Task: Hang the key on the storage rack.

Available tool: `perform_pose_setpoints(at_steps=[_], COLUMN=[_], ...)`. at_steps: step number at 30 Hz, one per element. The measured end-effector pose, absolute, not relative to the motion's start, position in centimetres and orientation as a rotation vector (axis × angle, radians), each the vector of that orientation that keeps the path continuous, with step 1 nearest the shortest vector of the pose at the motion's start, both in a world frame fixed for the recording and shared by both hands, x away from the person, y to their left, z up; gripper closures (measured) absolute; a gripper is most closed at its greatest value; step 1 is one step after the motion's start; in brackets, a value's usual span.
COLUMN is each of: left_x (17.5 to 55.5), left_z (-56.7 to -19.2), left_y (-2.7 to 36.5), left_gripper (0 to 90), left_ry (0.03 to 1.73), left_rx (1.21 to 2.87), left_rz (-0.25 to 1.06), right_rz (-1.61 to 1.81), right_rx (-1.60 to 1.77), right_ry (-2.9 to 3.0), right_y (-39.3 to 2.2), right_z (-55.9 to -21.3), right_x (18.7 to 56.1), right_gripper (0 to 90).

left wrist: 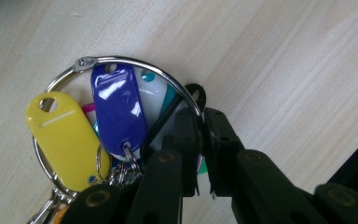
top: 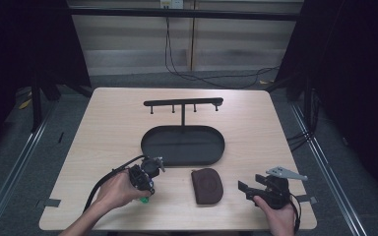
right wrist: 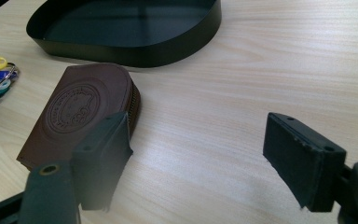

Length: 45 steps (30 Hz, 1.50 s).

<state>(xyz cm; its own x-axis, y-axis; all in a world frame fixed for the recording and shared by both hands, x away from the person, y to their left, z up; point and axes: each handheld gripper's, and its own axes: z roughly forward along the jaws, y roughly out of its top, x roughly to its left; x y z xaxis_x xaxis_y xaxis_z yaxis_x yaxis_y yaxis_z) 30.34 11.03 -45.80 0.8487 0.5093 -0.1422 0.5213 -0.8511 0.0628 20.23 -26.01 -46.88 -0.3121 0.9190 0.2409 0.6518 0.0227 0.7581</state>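
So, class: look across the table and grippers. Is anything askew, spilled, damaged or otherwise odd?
Nothing stands out. The key ring with its coloured tags lies flat on the table, pinched by the left gripper. The brown leather pouch lies intact, and the black tray stand stands upright. The right gripper is open.

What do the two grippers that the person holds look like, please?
Both grippers are black. The left gripper has a black cable looping back past the hand and a small green part near its base. The right gripper carries a grey three-cornered plate on top. Close up, its pads are thick, matte black blocks with finely ribbed edges, fixed to arms with round brass-coloured pivots.
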Motion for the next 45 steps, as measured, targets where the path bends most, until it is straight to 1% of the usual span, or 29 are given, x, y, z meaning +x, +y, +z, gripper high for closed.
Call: perform_pose_setpoints(at_steps=[4, 9, 11, 14, 16, 20, 26, 30, 31, 34, 45], left_x=[30.7, 31.1, 31.3, 31.4, 31.5, 31.6, 31.5, 31.7, 31.8, 32.0, 32.5], left_z=[-45.9, -46.0, -46.0, -46.1, -46.1, -46.0, -45.4, -44.6, -44.3, -43.6, -40.8], left_y=[11.0, 11.1, 11.2, 11.3, 11.4, 11.4, 11.9, 12.3, 12.5, 12.8, 14.2], left_gripper=[86.4, 86.5, 86.5, 86.5, 86.7, 86.8, 86.9, 86.9, 86.9, 87.0, 87.3], left_ry=[0.829, 0.827, 0.862, 0.876, 0.859, 0.819, 0.81, 0.808, 0.838, 0.866, 0.871], left_rx=[2.94, 2.94, 2.924, 2.906, 2.917, 2.921, 2.912, 2.923, 2.905, 2.901, 2.899], left_rz=[-0.227, -0.262, -0.3, -0.317, -0.336, -0.333, -0.345, -0.352, -0.355, -0.326, -0.217], right_rz=[1.178, 1.187, 1.186, 1.186, 1.185, 1.192, 1.192, 1.188, 1.188, 1.198, 1.194], right_rx=[1.612, 1.619, 1.617, 1.616, 1.616, 1.611, 1.608, 1.618, 1.618, 1.629, 1.619], right_ry=[1.989, 1.983, 1.988, 1.99, 1.991, 1.973, 1.97, 1.963, 1.963, 1.965, 1.976], right_y=[-26.0, -26.1, -26.1, -26.0, -26.0, -26.0, -26.1, -26.1, -26.1, -26.1, -25.9], right_z=[-46.9, -46.9, -46.9, -46.9, -46.9, -46.8, -46.8, -46.8, -46.8, -46.8, -46.8], right_x=[20.3, 20.3, 20.3, 20.3, 20.3, 20.2, 20.1, 20.1, 20.1, 20.1, 20.1], right_gripper=[22.9, 23.1, 23.1, 23.1, 23.1, 23.6, 23.6, 22.6, 22.6, 22.4, 21.9])
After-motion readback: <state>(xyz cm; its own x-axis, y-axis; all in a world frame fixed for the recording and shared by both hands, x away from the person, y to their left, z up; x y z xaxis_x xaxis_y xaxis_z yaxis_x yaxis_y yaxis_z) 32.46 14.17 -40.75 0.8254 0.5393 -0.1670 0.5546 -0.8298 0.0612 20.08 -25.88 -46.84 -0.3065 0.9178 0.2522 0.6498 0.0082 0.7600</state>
